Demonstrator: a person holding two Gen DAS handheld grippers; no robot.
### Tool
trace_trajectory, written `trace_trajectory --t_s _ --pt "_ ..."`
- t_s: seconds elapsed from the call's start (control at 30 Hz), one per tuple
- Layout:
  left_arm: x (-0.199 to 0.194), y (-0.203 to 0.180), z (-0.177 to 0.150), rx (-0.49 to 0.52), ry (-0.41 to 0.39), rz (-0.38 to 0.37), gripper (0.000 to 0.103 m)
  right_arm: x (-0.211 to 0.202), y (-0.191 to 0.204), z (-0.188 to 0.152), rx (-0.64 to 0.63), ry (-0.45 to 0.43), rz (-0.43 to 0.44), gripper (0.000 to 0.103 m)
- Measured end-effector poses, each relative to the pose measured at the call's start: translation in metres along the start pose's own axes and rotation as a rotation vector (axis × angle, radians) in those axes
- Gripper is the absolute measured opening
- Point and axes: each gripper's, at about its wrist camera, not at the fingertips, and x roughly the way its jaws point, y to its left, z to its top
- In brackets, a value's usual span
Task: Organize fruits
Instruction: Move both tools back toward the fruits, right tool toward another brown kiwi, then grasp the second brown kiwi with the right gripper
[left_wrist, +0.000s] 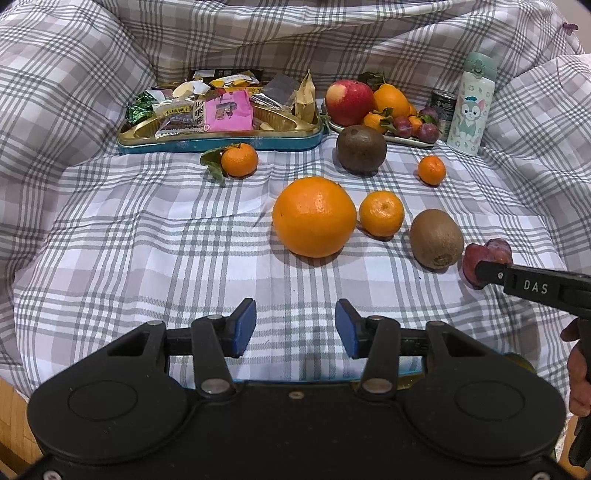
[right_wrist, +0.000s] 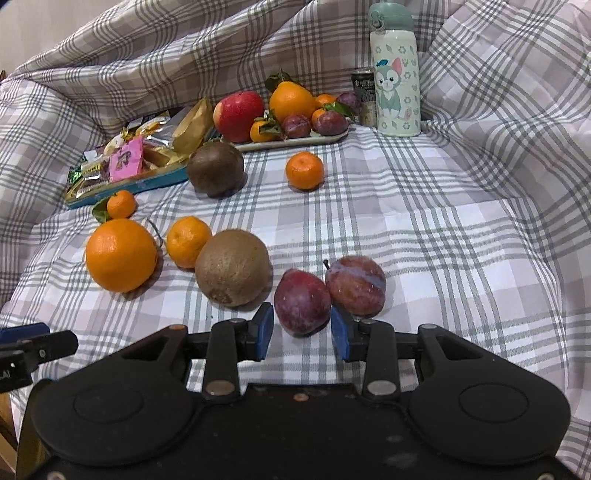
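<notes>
- Right gripper (right_wrist: 302, 334) low over the checked cloth (right_wrist: 443, 240), jaws spread wide, blue pads either side of the near end of a dark red plum (right_wrist: 301, 301); not closed on it, a sliver of gap on the left pad side, right pad close to or just touching — cannot tell which.
- Plum dead ahead of the right gripper, long axis running roughly away from the fingers, tapering toward them; second plum (right_wrist: 355, 286) touching it on the right, just beyond the right pad.
- Kiwi (right_wrist: 232, 271) just left of the plum, near the left pad; likely to get nudged if the jaws drift left.
- Left gripper (left_wrist: 295, 330) well apart from the plums, jaws open, holding nothing; big orange (left_wrist: 314, 216) straight ahead of it.
- Right arm clearly nearer the plums; judged the one to take the grasp.
- Fruit plate (right_wrist: 295, 142) at the far edge of the cloth, already holding apple, oranges, plums — probable destination.
- Readable writing: "DAS" in white on the right gripper's finger (left_wrist: 535, 286) seen from the left wrist; Chinese characters on snack packets in the tin tray (left_wrist: 221, 142), too small to read; cartoon cat on the bottle (right_wrist: 395, 74); can label blurred.
</notes>
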Motion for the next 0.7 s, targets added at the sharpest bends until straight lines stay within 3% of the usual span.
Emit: trace_trajectory --t_s 0.5,0.7 --pt "0.011 -0.001 0.008 0.022 0.005 -0.005 0.054 0.010 0.025 0.025 -0.033 -0.057 0.076 0.038" --pt "0.012 0.000 0.012 0.029 -0.005 -0.002 0.054 0.017 0.030 0.030 -0.027 -0.044 0.104 0.043"
